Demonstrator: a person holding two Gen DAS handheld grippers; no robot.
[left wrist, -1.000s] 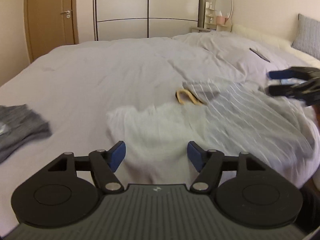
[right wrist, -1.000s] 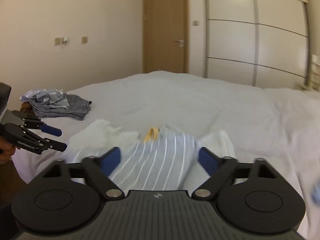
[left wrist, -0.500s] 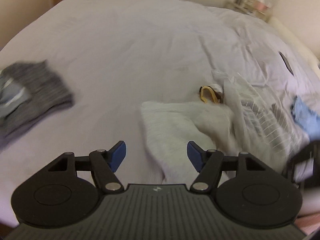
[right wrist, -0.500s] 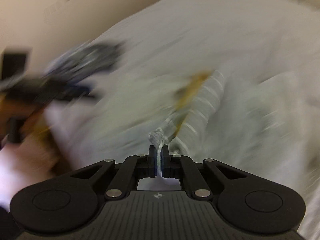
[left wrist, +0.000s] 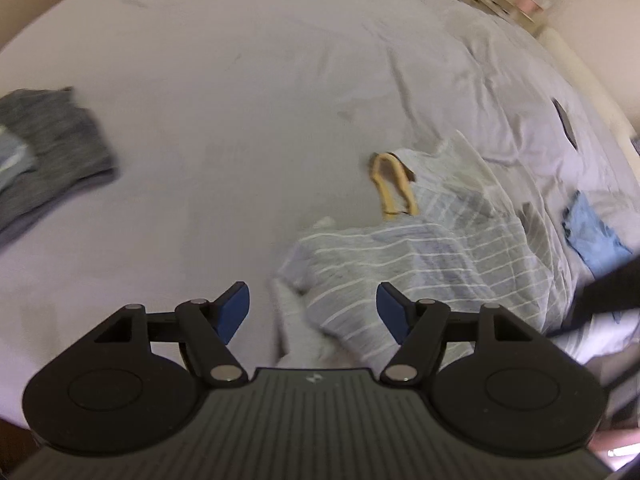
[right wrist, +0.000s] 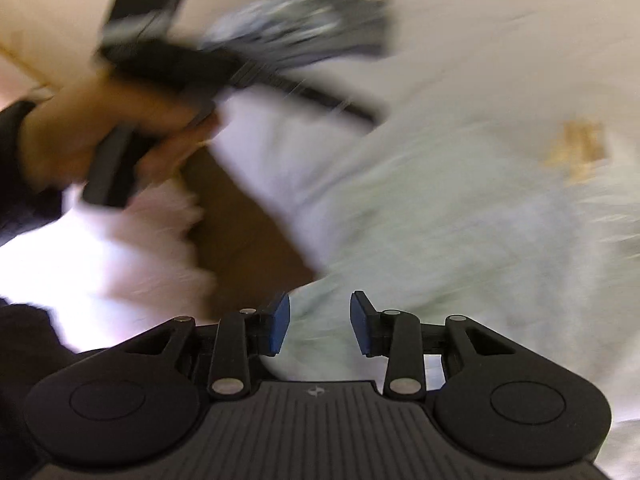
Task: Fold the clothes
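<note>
A pale blue shirt with thin white stripes lies crumpled on the bed, its tan collar band at the far end. My left gripper is open just above the shirt's near edge, nothing between its fingers. In the blurred right wrist view, the same pale garment fills the right half. My right gripper stands partly open over its near edge, holding nothing. A hand gripping the left tool shows at upper left there.
A folded grey garment sits on the light bedsheet at far left. A light blue cloth lies at the right, with a small dark object beyond it. Brown floor shows past the bed's edge.
My right gripper was shut on the striped shirt half a second ago and has let go. The shirt now lies spread with its striped side up. Both cameras tilted down toward the bed.
</note>
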